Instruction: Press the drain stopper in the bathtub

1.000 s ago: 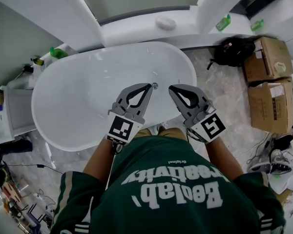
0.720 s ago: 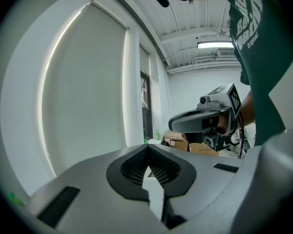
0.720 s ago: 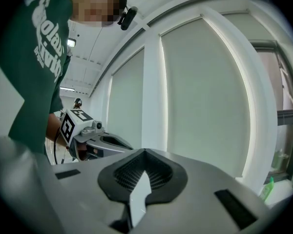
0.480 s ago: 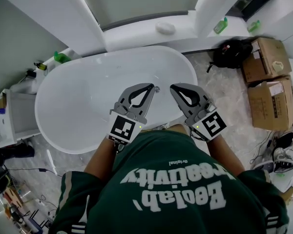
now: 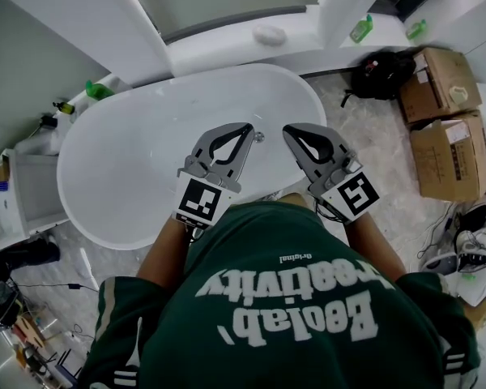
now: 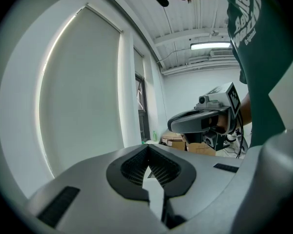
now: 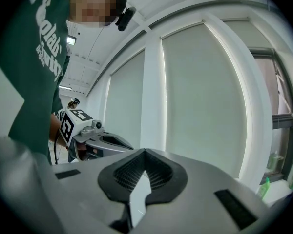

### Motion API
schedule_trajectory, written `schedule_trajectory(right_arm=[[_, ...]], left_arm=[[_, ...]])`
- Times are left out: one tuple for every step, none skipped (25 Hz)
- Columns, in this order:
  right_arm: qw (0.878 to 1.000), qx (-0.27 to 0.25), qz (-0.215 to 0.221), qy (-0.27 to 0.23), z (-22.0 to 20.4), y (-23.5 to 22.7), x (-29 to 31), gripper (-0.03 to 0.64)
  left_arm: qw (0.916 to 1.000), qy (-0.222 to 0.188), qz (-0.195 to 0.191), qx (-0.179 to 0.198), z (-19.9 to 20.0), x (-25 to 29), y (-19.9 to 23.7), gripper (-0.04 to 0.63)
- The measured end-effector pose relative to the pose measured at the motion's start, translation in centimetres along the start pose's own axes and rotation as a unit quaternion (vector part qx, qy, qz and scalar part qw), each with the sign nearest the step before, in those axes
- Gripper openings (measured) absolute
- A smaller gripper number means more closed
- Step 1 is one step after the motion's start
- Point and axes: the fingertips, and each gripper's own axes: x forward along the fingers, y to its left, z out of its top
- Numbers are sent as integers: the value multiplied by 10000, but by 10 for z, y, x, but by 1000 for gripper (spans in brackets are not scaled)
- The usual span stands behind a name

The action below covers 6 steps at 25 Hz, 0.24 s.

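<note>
A white oval bathtub (image 5: 65, 173) fills the middle of the head view. Its small metal drain stopper (image 5: 258, 137) sits on the tub floor near the near right side. My left gripper (image 5: 247, 128) hovers over the tub with its tip just left of the stopper, shut and empty. To the stopper's right my right gripper (image 5: 289, 130) is held level with it, also shut and empty. In the left gripper view the shut jaws (image 6: 147, 148) point at a window wall, with the right gripper (image 6: 200, 119) beside them. The right gripper view shows its shut jaws (image 7: 145, 152) and the left gripper (image 7: 95, 138).
Cardboard boxes (image 5: 447, 112) and a black bag (image 5: 381, 78) stand on the floor at the right. Green bottles (image 5: 360, 31) sit on the window ledge, another (image 5: 97, 90) by the tub's far left end. A white cabinet (image 5: 24, 189) stands at the left.
Both grippers stay shut and almost in place above the tub's near side. The head view has shifted slightly.
</note>
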Motion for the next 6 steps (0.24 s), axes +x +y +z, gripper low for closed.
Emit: schedule_trajectory(right_arm=[[10000, -2, -5, -11, 0, 1, 0, 11], [10000, -1, -4, -18, 1, 3, 0, 11], [10000, -5, 0, -20, 1, 4, 1, 11], [10000, -13, 3, -21, 1, 6, 1, 11], [10000, -23, 5, -21, 2, 7, 3, 11], [10000, -33, 6, -22, 2, 8, 4, 11]], left_arm=[[10000, -17, 11, -32, 0, -1, 0, 5], [10000, -27, 18, -42, 1, -3, 0, 5], [10000, -41, 17, -48, 1, -4, 0, 5], [9999, -71, 12, -72, 1, -5, 1, 5], [9999, -111, 7, -110, 2, -6, 2, 5], [9998, -153, 2, -150, 3, -7, 3, 5]])
